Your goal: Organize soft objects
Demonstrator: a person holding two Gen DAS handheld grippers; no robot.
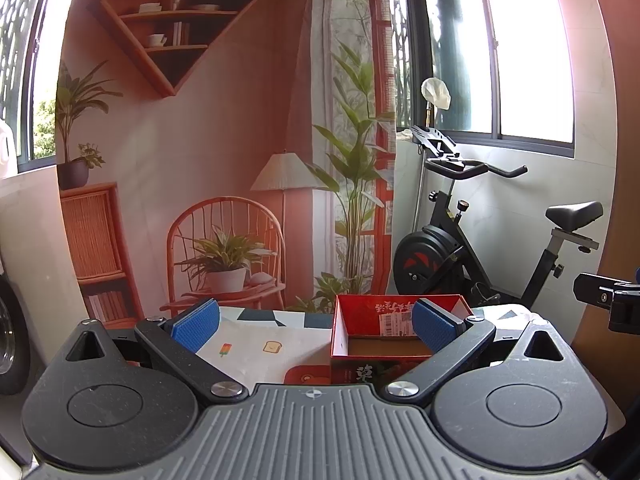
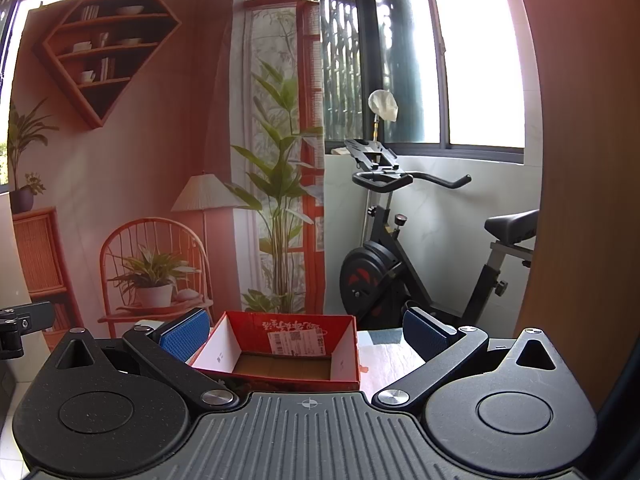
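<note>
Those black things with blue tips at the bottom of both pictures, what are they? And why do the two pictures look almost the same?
They are two grabbing tools, one in each of a person's hands. Each tool carries a camera looking out along its two fingers, so you get two pictures of the same room. The left gripper and the right gripper are both open and hold nothing. In front of them a red box sits on a table with a patterned cloth; what shows of its inside looks empty. Behind stand an exercise bike and a big hanging room picture. No soft things show yet.
</note>
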